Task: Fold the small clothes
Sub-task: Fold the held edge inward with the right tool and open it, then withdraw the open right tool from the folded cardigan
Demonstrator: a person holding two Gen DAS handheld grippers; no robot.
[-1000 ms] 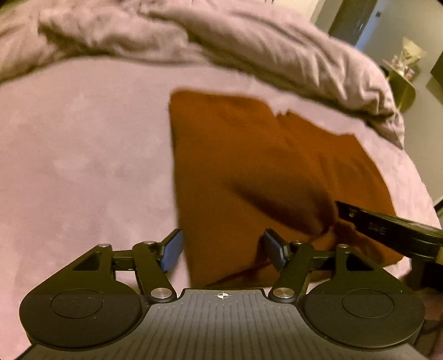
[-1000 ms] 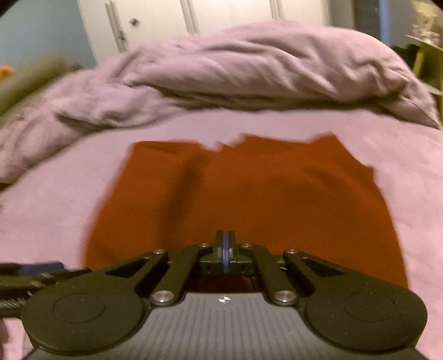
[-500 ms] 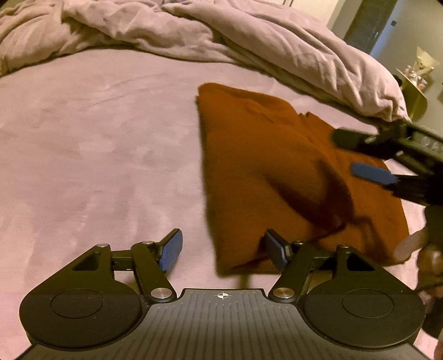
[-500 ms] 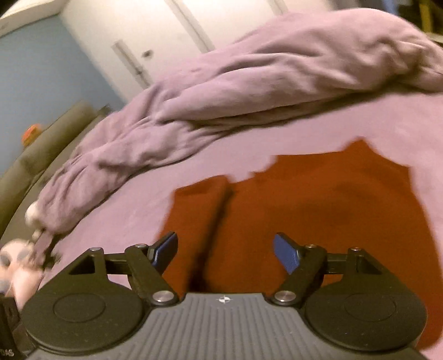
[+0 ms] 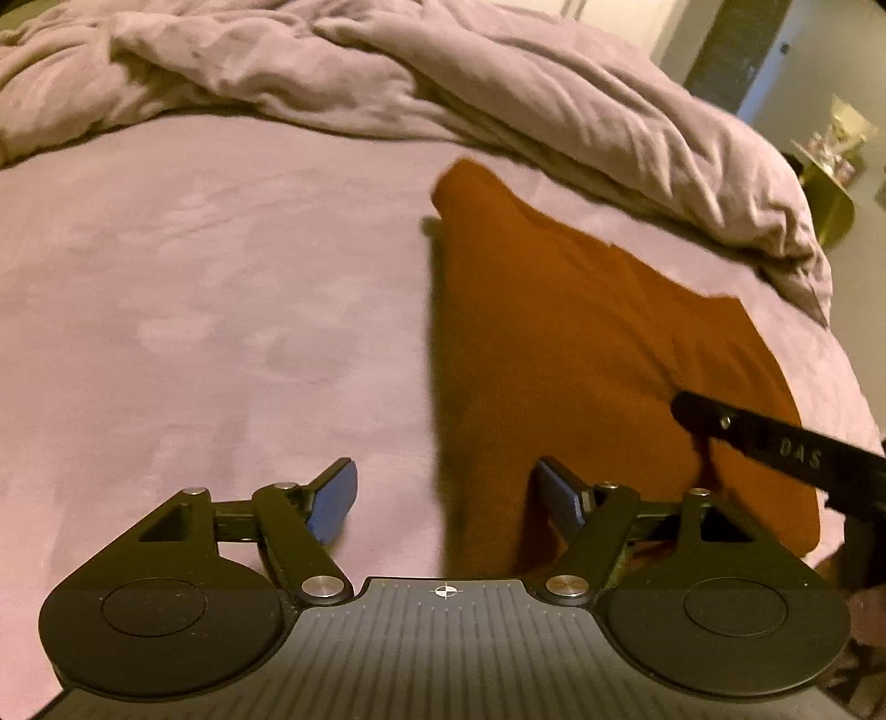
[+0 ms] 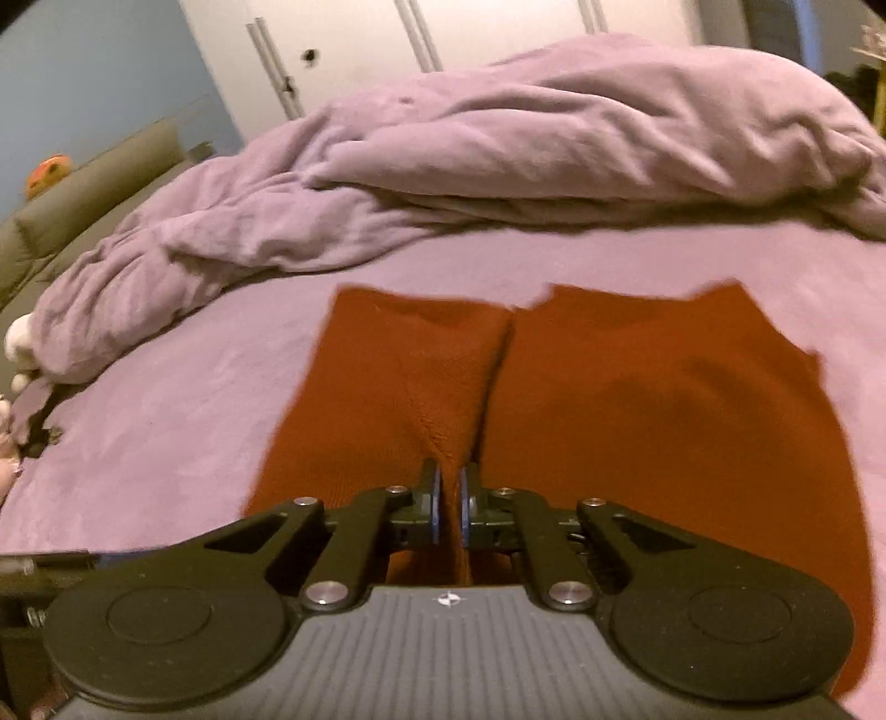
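Observation:
A rust-brown knitted garment (image 5: 581, 343) lies flat on the lilac bed sheet (image 5: 194, 310). My left gripper (image 5: 446, 495) hovers low over its near left edge, which runs between the fingers without either pad touching it; the jaws are opening. In the right wrist view the garment (image 6: 637, 399) fills the middle, and my right gripper (image 6: 449, 501) is shut on a raised ridge of its cloth near the front hem, pulling a crease up toward the pads. The right gripper's tip (image 5: 686, 412) also reaches in over the garment's right side in the left wrist view.
A rumpled lilac duvet (image 6: 498, 144) is piled along the far side of the bed. White wardrobe doors (image 6: 443, 33) stand behind it. A green cushion (image 6: 94, 188) and a soft toy (image 6: 16, 343) are at the left. A gold side table (image 5: 830, 205) stands beyond the bed's right edge.
Half a second ago the right gripper stood open over the garment; now it is shut on a pinched fold. The left gripper's jaws have spread slightly wider.

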